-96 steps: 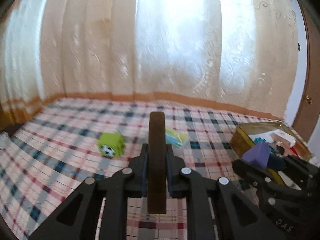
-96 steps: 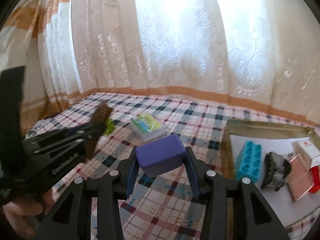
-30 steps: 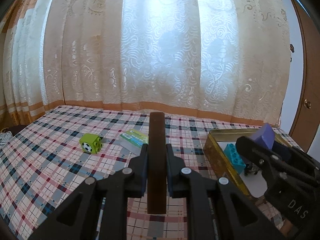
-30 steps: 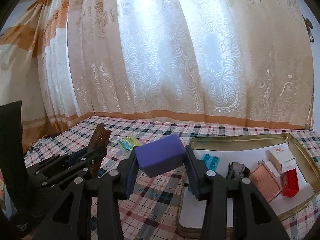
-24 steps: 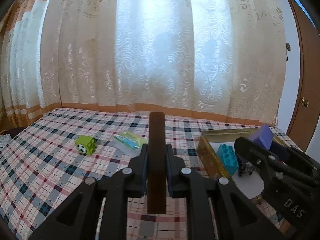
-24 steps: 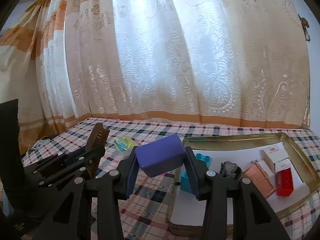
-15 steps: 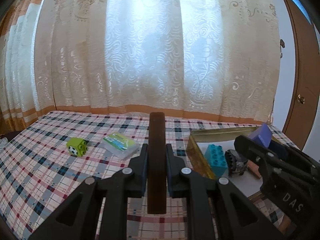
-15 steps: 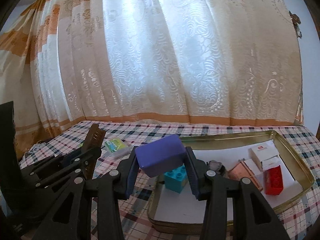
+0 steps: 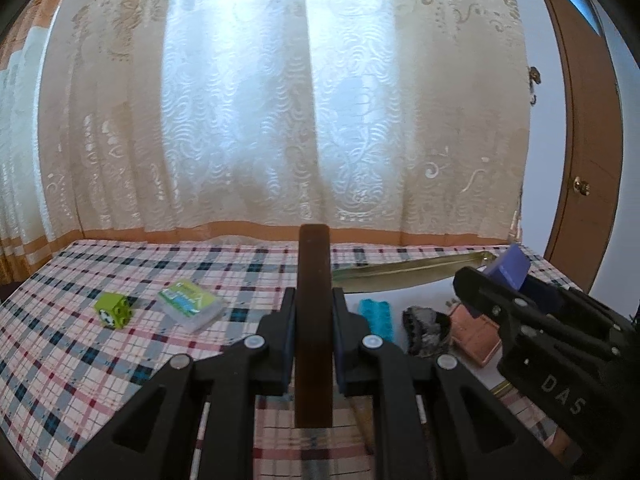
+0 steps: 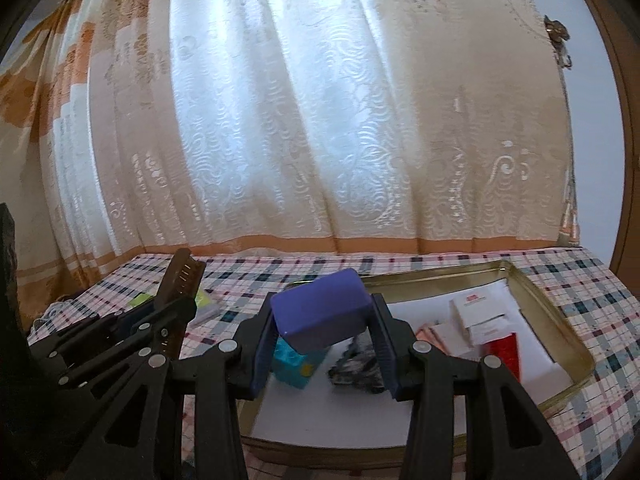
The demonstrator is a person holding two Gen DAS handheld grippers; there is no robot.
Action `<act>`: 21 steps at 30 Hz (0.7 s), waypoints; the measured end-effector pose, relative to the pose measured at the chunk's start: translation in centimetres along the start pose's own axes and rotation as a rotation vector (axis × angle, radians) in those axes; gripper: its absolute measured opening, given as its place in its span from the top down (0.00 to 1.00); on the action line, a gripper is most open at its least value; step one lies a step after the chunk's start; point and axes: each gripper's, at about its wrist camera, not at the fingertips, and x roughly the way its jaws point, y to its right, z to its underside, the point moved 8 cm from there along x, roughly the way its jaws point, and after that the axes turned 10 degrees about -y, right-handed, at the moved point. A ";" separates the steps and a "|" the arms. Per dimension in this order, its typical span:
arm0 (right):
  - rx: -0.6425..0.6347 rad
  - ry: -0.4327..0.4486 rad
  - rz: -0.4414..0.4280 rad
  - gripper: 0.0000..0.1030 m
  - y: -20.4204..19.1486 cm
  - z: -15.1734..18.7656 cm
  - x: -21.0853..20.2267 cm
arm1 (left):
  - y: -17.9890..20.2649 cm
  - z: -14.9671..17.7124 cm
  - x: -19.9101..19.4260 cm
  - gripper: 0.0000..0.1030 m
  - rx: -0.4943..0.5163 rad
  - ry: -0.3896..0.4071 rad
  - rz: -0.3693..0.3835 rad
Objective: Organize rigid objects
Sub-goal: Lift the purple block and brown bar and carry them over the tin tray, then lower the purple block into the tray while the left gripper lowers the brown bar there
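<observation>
My left gripper [image 9: 314, 312] is shut on a flat dark brown bar [image 9: 314, 320] held upright, above the plaid cloth beside the gold tin tray [image 9: 408, 270]. My right gripper [image 10: 322, 328] is shut on a purple block [image 10: 320, 312] and holds it over the tray's near left part [image 10: 532, 292]. In the tray lie a teal brick [image 10: 294, 364], a dark lumpy object [image 10: 356, 364], a pink flat box [image 9: 474, 330], a white box [image 10: 478, 312] and a red brick [image 10: 504, 356]. A green cube with a football print [image 9: 113, 310] and a green-labelled clear case [image 9: 190, 300] lie on the cloth to the left.
The plaid cloth [image 9: 100, 360] covers the surface up to a lace curtain [image 9: 300, 100] at the back. A wooden door [image 9: 580, 140] stands at the right. In the right wrist view the left gripper [image 10: 172, 312] is close on the left of the purple block.
Both grippers have moved right and forward, keeping their loads. The right gripper with the purple block now hangs over the tray; the green cube and clear case have slid further left in view.
</observation>
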 end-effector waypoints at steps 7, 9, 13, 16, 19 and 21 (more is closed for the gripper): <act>0.042 0.004 0.056 0.55 3.6 -0.3 -0.3 | 2.3 -0.4 0.6 0.87 0.027 0.000 0.031; 0.057 0.009 0.075 0.55 4.9 -0.5 -0.5 | 3.1 -0.5 0.8 0.87 0.034 -0.002 0.045; 0.084 0.011 0.118 0.55 7.6 -0.8 -0.7 | 4.4 -0.8 1.2 0.87 0.050 -0.001 0.065; 0.106 0.011 0.155 0.55 9.8 -1.0 -0.7 | 5.5 -1.0 1.6 0.86 0.057 -0.006 0.081; 0.127 0.012 0.188 0.55 11.9 -1.2 -0.9 | 6.5 -1.2 2.1 0.87 0.067 -0.007 0.092; 0.142 0.010 0.214 0.55 13.4 -1.4 -0.9 | 7.3 -1.4 2.4 0.87 0.071 -0.009 0.101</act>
